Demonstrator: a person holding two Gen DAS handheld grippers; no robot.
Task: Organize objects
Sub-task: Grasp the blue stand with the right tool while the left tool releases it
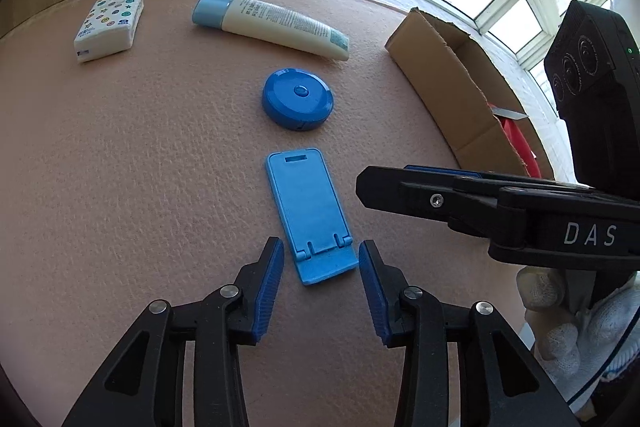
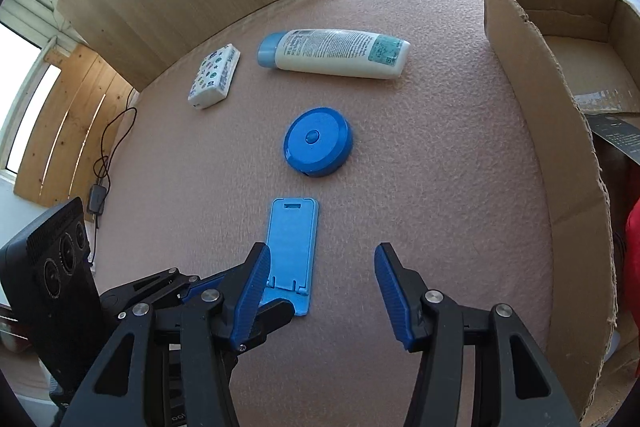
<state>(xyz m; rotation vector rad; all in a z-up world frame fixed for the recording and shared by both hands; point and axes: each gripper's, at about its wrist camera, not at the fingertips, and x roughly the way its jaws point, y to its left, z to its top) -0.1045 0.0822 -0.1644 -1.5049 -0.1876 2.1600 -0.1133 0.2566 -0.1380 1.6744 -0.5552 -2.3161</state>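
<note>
left gripper (image 1: 321, 263) spread wide around the blue phone stand (image 1: 310, 215), right gripper (image 2: 322, 271) also apart, tape measure (image 1: 298, 100) at 12 o'clock

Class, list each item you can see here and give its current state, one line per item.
Left hand-held gripper: open, straddling the stand's near end.
Right hand-held gripper: open, empty.
Phone stand: folded flat.
Tube: capped, lying down.
Cardboard box: open.

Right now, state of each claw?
Left claw: open, empty, straddling the near end of the blue phone stand.
Right claw: open, empty.
</note>
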